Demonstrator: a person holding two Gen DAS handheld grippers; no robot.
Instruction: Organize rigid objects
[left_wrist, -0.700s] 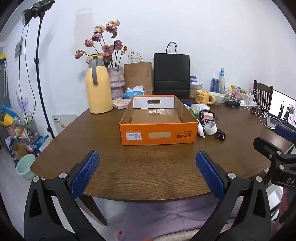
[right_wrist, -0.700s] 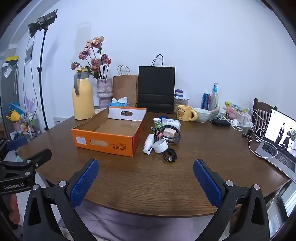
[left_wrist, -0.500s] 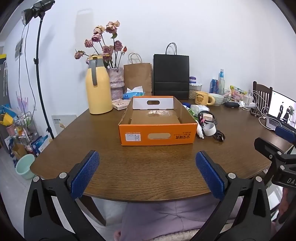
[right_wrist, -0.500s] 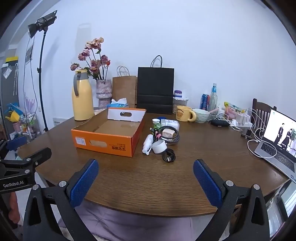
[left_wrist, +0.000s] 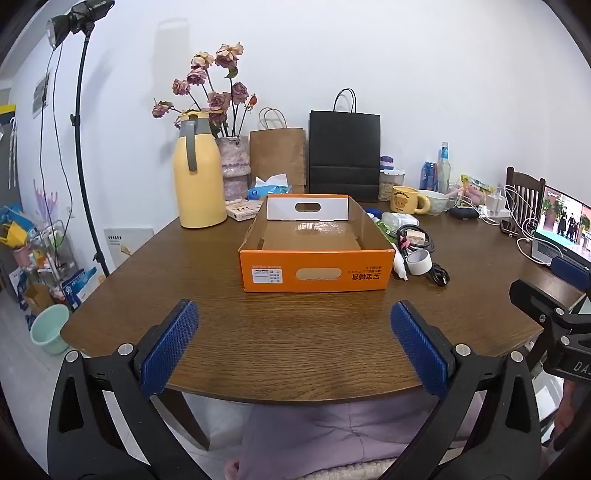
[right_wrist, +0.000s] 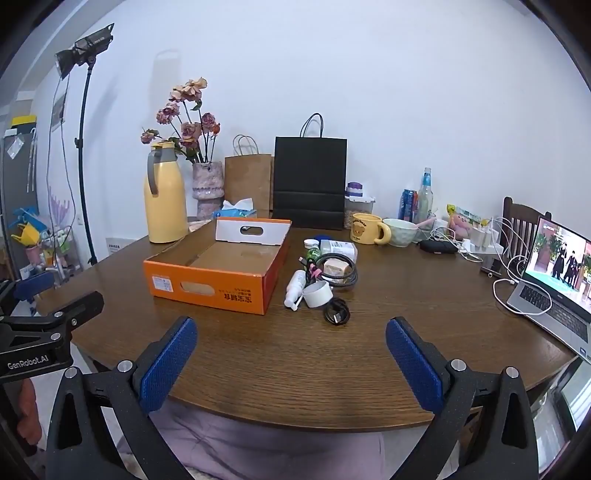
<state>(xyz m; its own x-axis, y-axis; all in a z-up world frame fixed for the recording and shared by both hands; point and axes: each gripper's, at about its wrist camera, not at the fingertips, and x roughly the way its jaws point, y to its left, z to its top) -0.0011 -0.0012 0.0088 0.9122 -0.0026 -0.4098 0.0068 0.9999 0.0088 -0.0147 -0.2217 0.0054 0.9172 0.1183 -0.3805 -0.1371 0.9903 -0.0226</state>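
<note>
- My left gripper (left_wrist: 294, 341) and right gripper (right_wrist: 290, 356) both gape wide, holding nothing, over the table (left_wrist: 295, 354) edge
- Orange box (left_wrist: 316, 251) sits mid-table, empty
- Tape roll (right_wrist: 317, 294), spray bottle (right_wrist: 295, 288), coiled cable (right_wrist: 338, 271) cluster just beside its right wall
- Mug (right_wrist: 367, 229), laptop (right_wrist: 554, 284) farther off

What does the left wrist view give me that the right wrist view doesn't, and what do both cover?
Only the left wrist view shows the mint basin on the floor and the white strip beside the yellow jug.

Only the right wrist view shows the laptop keyboard and the whole pile: spray bottle, tape roll, coiled cable.

Both show the empty orange box, the wooden table, and open, empty jaws on the left gripper and right gripper.
</note>
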